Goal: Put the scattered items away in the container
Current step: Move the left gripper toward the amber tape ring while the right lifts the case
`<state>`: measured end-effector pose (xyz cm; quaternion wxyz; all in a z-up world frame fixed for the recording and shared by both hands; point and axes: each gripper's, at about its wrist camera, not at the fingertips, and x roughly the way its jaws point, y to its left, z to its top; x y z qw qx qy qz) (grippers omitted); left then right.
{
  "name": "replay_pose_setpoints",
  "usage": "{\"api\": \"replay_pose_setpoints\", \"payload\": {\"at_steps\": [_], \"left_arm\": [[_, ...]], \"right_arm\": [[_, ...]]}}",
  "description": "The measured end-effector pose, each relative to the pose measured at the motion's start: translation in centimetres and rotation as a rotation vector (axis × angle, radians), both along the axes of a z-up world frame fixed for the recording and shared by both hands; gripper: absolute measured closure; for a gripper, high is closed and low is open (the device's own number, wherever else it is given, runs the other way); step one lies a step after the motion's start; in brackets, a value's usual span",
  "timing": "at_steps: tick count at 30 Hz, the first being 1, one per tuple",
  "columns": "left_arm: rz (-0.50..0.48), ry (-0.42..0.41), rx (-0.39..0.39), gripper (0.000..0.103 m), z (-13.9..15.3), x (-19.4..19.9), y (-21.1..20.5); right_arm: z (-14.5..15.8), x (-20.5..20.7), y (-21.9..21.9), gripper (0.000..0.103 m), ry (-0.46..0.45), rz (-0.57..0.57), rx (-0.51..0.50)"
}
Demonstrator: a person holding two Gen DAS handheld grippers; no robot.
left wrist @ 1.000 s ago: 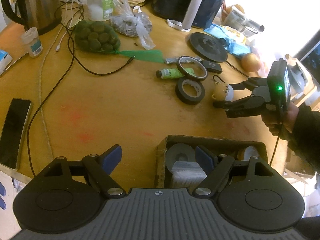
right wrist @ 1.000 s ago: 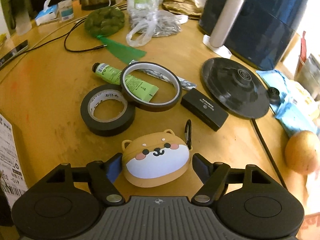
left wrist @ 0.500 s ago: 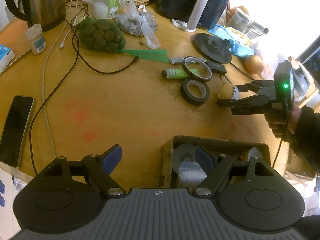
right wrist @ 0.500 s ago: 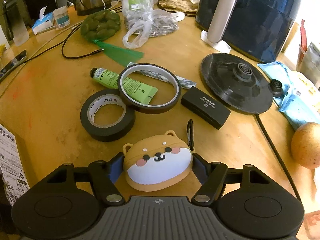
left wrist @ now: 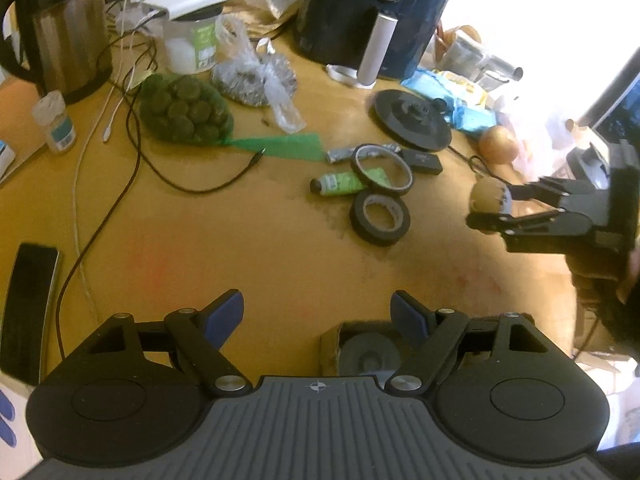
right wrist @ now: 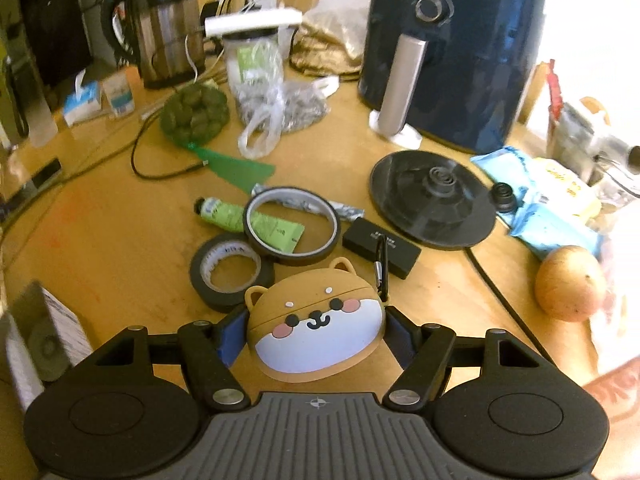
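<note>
My right gripper (right wrist: 314,330) is shut on a brown and white dog-face case (right wrist: 316,324) with a carabiner and holds it above the table; it also shows in the left wrist view (left wrist: 490,198). My left gripper (left wrist: 318,314) is open and empty above the cardboard box (left wrist: 330,344), which holds a grey roll (left wrist: 370,354). The box's corner shows at the left of the right wrist view (right wrist: 48,328). On the table lie a black tape roll (right wrist: 230,274), a thin tape ring (right wrist: 292,230), a green tube (right wrist: 248,222), a foil tube (right wrist: 308,206) and a small black box (right wrist: 380,246).
A black round kettle base (right wrist: 430,200), an air fryer (right wrist: 452,52), an apple (right wrist: 570,284) and blue packets (right wrist: 552,216) stand on the right. A kettle (left wrist: 66,32), a net of green balls (left wrist: 186,110), cables (left wrist: 132,160) and a phone (left wrist: 26,310) are on the left.
My right gripper closed on the dog-face case and lifted it off the table. My left gripper rose and drew back, so less of the box shows.
</note>
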<state>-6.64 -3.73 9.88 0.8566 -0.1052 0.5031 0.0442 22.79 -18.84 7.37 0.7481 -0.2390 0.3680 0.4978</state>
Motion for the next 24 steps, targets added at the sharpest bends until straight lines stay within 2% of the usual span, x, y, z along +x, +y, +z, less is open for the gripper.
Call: {"api": "replay_pose_setpoints", "payload": {"at_steps": [11, 24], "left_arm": [[-0.097, -0.050, 0.027, 0.022, -0.2, 2.8, -0.8], [-0.192, -0.111, 0.063, 0.022, -1.0, 6.7, -2.1]], "right_arm": [[3.7, -1.3, -5.5, 0.030, 0.056, -0.199, 0.090], [5.3, -4.2, -11.7, 0.030, 0.084, -0.449, 0.145]]}}
